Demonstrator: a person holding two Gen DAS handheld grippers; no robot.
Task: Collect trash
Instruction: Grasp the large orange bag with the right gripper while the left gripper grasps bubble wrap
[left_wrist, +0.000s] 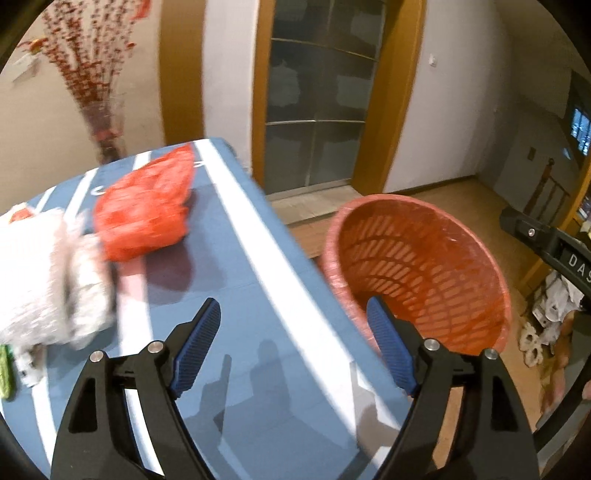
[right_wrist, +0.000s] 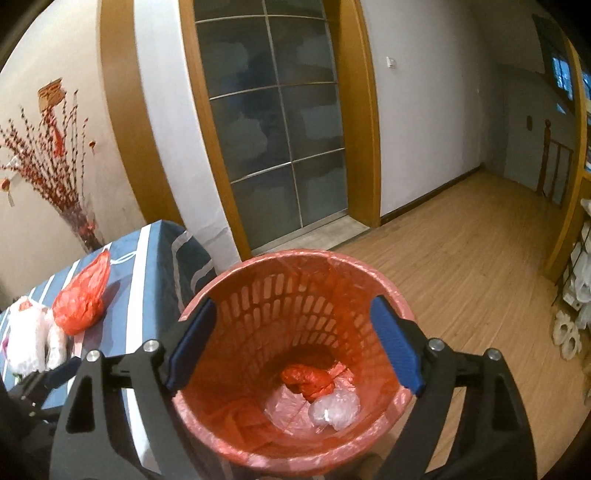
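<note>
On striped tablecloth (left_wrist: 236, 266), red bag (left_wrist: 147, 214), beside basket (right_wrist: 295, 291)

**Room around the striped surface**

A blue-and-white striped cloth-covered surface (left_wrist: 236, 258) fills the near left. Far left, red-berried decorative branches (right_wrist: 48, 173) stand against the wall. A wood-framed frosted-glass door (right_wrist: 273, 147) faces light wooden plank flooring (right_wrist: 461, 240).

Black tool (left_wrist: 293, 332) — blue ribbed pads (left_wrist: 197, 349)

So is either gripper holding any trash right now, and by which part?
No, nothing is held. The left gripper is open over the table, and the right gripper is open above the trash basket.
</note>
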